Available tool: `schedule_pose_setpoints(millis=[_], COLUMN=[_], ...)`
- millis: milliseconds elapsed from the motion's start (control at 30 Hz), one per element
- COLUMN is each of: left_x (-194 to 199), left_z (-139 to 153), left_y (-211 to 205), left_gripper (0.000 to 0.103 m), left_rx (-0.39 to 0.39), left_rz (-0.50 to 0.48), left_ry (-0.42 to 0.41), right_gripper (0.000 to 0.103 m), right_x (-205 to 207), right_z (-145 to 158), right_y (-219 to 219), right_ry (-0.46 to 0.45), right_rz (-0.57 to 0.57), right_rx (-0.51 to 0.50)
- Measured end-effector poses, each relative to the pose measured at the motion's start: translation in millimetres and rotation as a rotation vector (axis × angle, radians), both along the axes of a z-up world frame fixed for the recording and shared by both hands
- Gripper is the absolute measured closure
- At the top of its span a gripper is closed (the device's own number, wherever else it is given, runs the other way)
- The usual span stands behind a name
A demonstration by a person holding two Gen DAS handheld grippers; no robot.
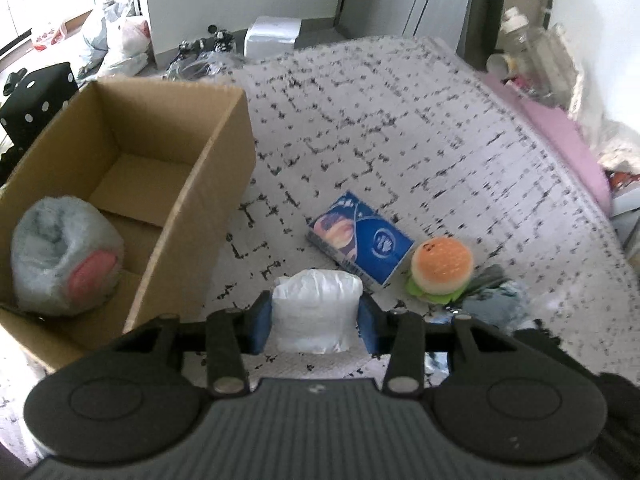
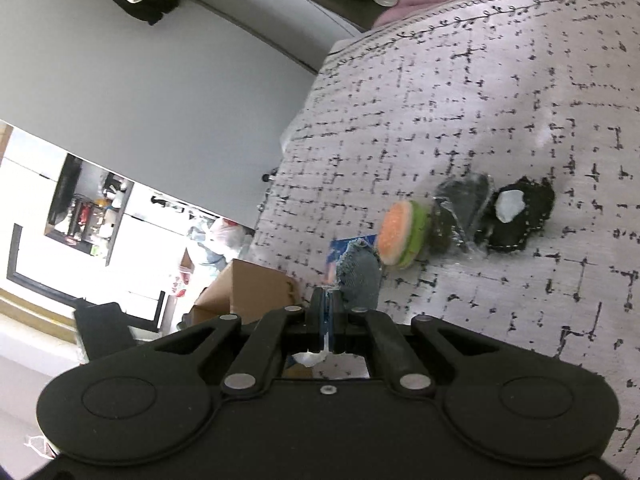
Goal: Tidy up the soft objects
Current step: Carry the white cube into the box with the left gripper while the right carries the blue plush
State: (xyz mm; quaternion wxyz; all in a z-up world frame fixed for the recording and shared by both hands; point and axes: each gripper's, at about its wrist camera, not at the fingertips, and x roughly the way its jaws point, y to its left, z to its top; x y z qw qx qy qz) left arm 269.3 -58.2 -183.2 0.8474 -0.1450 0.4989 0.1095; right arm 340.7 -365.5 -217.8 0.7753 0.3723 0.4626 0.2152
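Soft white packet (image 1: 316, 312) on speckled bedspread (image 1: 420, 140), cardboard box (image 1: 120, 168) beside.

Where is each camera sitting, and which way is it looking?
Left wrist: sits on the left gripper, looking down at a white packet between its fingers and the cardboard box; only that gripper shows.
Right wrist: sits on the right gripper, tilted sideways, looking across the patterned blanket; its shut jaws pinch a denim piece.
Both see the burger toy, the blue pack and the box.
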Motion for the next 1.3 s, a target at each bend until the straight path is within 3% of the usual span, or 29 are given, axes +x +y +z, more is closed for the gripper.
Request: schedule_pose_setpoints(millis=[333, 700, 1000, 1300], left_x=[-23, -43, -53, -57], left_z=[63, 97, 101, 84], left_y=[18, 52, 80, 105], left_gripper=[0.06, 0.06, 0.06, 0.06], left_rx=[-0.017, -0.018, -0.011, -0.044], left_rz=[-0.034, -0.022, -0.011, 0.014], left_ry=[-0.113, -0.163, -0.163, -0.127], right_gripper=[0.102, 0.102, 0.102, 0.101], right_x=[-7, -13, -19, -29], right_z=[25, 53, 72, 79], right_y=[15, 31, 49, 80], right_ry=[-0.069, -0.165, -0.236, -0.28], right_rz=[0.049, 0.108, 0.156, 0.22], right_rx=[0.015, 0.025, 0.049, 0.049])
